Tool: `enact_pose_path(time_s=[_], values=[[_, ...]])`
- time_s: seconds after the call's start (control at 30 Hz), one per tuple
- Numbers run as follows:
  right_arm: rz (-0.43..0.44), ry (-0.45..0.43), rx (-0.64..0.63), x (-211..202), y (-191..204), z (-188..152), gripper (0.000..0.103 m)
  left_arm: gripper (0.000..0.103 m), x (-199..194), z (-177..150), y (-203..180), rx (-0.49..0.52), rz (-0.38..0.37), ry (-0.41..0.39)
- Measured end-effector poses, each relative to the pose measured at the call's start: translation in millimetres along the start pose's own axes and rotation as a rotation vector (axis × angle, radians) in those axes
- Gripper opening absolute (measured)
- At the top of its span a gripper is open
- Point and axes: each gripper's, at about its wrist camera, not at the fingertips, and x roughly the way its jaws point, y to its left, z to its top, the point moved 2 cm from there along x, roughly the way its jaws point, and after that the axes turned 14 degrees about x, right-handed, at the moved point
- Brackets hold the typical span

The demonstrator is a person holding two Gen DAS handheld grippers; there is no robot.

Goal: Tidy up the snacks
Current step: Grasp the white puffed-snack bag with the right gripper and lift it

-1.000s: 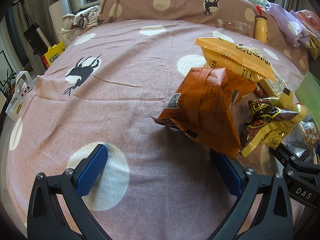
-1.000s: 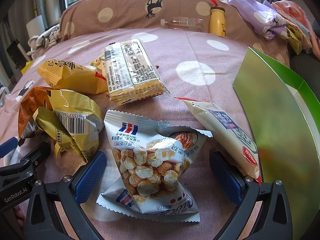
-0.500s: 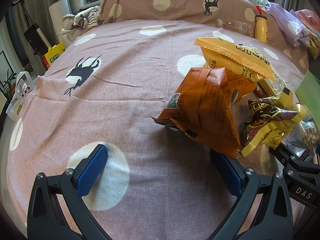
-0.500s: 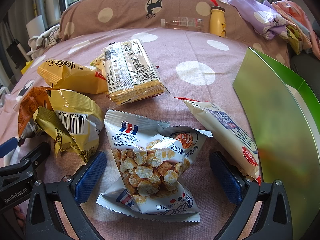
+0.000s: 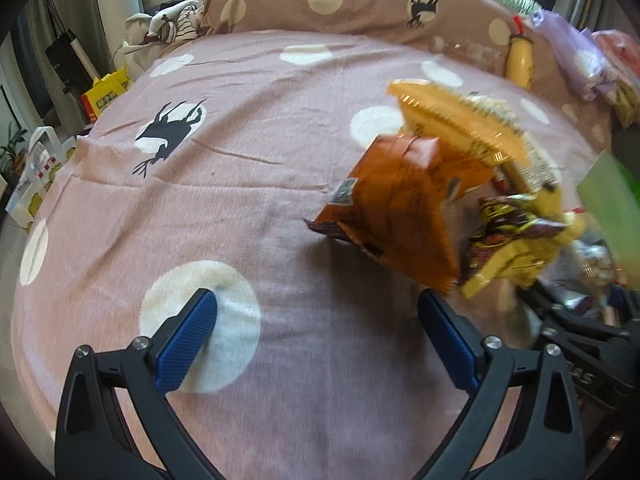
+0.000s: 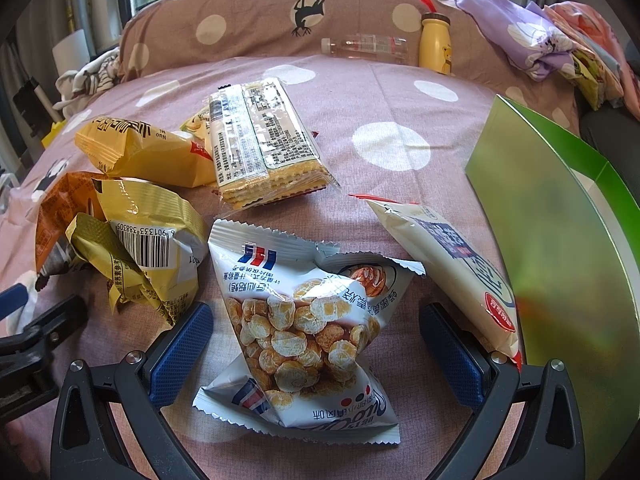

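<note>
Snack packets lie scattered on a pink spotted bedspread. My right gripper (image 6: 316, 344) is open, its blue pads on either side of a white popcorn packet (image 6: 308, 320) without touching it. Around it lie a cream packet (image 6: 452, 264), a cracker pack (image 6: 260, 140), a yellow packet (image 6: 140, 152) and a crumpled gold packet (image 6: 148, 240). My left gripper (image 5: 316, 336) is open over bare bedspread, with an orange packet (image 5: 396, 204) just beyond its right pad. A yellow packet (image 5: 460, 120) and a dark-and-yellow crumpled packet (image 5: 516, 240) lie beyond that.
A green box (image 6: 560, 248) stands open at the right edge. A yellow bottle (image 6: 435, 42) and a clear bottle (image 6: 364, 46) lie against the spotted pillow (image 6: 260, 24). Folded clothes (image 6: 552, 44) sit at the far right. Bags (image 5: 104, 96) stand on the floor beyond the bed's left edge.
The left wrist view has shifted slightly and is now motion-blurred, so the left gripper has begun to move. The right gripper and the packets have not moved.
</note>
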Motion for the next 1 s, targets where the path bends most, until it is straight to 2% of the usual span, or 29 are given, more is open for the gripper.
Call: enact_pose_path(time_s=[0.13,0.2,0.37,0.47,0.53,0.57,0.6,0.67,0.77,0.87,1.0], values=[[0.008,0.044,0.001,-1.5,-4.0,3.5,0.103,0.094,-16.0,2.5,-5.2,-0.009,-0.061,-0.06],[0.074,0.09,0.02,-10.3,-5.9,6.4,0.103,0.093,-24.1,2.9,-8.9,-0.003,-0.086,-0.084],[0.197,-0.008,0.115,-60.2,-15.9,23.0,0.102,0.087,-42.7,5.3,-13.0,-0.006,-0.143,-0.141],[0.277,0.022,0.188,-71.3,-21.5,30.4,0.101,0.079,-47.6,6.1,-16.2,-0.018,-0.21,-0.148],[0.307,0.067,0.225,-69.3,-23.1,33.8,0.088,0.074,-48.6,6.6,-20.6,-0.005,-0.241,-0.147],[0.312,0.086,0.231,-64.7,-22.4,34.8,0.078,0.073,-49.1,6.6,-23.7,0.003,-0.249,-0.147],[0.299,0.103,0.234,-58.4,-22.2,35.5,0.069,0.071,-49.4,6.4,-27.0,0.012,-0.254,-0.146],[0.242,0.136,0.244,-47.3,-26.2,29.9,0.06,0.068,-48.8,6.1,-31.1,0.02,-0.266,-0.138],[0.214,0.171,0.247,-36.4,-31.4,24.3,0.058,0.064,-47.4,3.9,-36.3,0.024,-0.306,-0.12],[0.222,0.2,0.246,-27.8,-32.1,21.8,0.046,0.062,-46.8,2.4,-42.6,0.037,-0.356,-0.109],[0.302,0.235,0.212,-31.2,-20.9,13.7,0.042,0.062,-49.1,0.7,-49.6,0.063,-0.388,-0.11]])
